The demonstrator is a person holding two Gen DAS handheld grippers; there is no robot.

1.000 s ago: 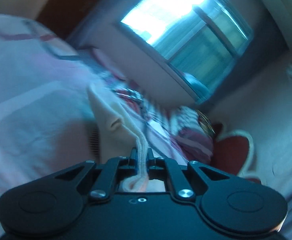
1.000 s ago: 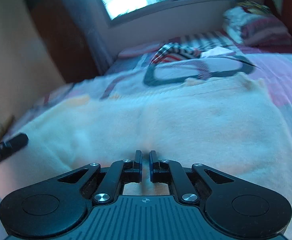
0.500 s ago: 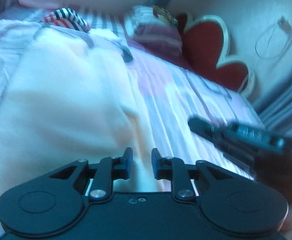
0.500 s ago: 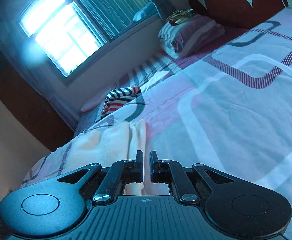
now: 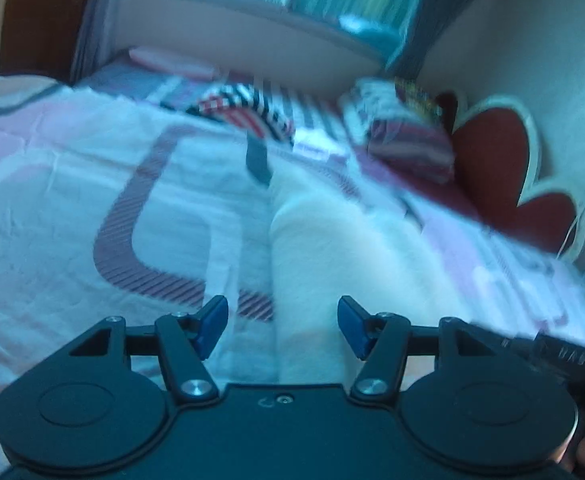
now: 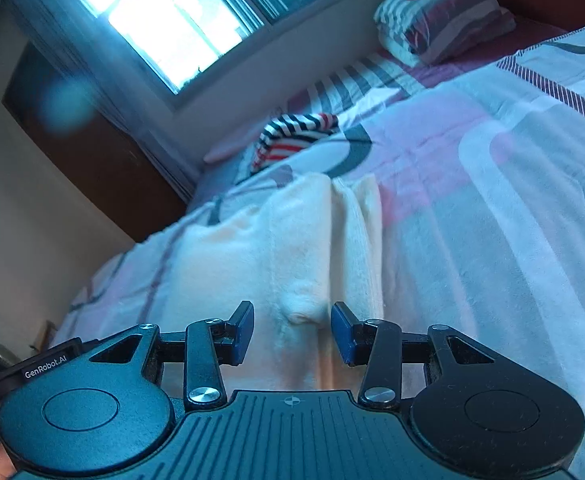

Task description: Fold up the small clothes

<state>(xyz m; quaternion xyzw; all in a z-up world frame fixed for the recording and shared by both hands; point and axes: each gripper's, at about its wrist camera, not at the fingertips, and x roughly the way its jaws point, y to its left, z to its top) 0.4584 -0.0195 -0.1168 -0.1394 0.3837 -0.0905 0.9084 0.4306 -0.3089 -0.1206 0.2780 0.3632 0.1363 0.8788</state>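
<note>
A cream fleece garment (image 5: pixel 332 248) lies folded into a long strip on the patterned bedspread (image 5: pixel 72 200). It also shows in the right wrist view (image 6: pixel 284 248), with layered edges along its right side. My left gripper (image 5: pixel 278 326) is open and empty just over the near end of the garment. My right gripper (image 6: pixel 292 330) is open and empty, with a small bump of the fabric between its jaws. The right gripper's body (image 5: pixel 564 356) shows at the lower right of the left wrist view.
A striped red, white and dark cloth (image 6: pixel 296 134) lies farther up the bed (image 5: pixel 248 114). A striped pillow (image 6: pixel 444 20) sits by the red headboard (image 5: pixel 500 168). A window (image 6: pixel 164 20) and a dark wooden cabinet (image 6: pixel 92 148) are beyond the bed.
Both grippers have opened wide. The left one let go of the garment's edge a second ago; the garment now lies folded into a narrower strip. Both views have swung.
</note>
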